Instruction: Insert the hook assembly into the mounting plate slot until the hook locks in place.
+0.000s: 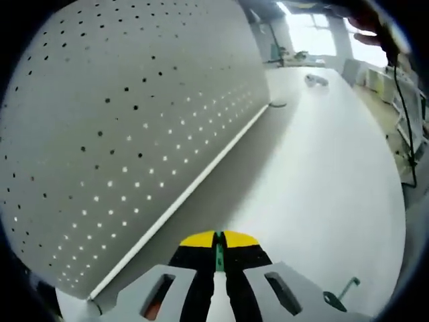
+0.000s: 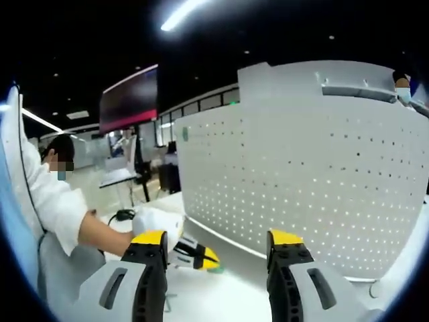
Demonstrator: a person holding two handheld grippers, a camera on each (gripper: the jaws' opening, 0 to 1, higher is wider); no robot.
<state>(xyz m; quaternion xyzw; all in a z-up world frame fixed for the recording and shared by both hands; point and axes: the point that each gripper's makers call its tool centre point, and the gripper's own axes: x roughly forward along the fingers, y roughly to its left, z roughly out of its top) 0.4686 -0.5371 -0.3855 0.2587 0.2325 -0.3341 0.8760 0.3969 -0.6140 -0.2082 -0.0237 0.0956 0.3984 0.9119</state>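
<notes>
White table [image 1: 322,174] carries the upright perforated panel [image 1: 127,134] along its edge; a small grey object [image 1: 316,80] lies far off, a green hook piece [image 1: 340,294] lies near.

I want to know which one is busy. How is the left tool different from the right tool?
The left tool is shut, pinching a thin green piece; the right tool is open and empty. Left points along the table; right faces the pegboard. Both have yellow tips.
</notes>
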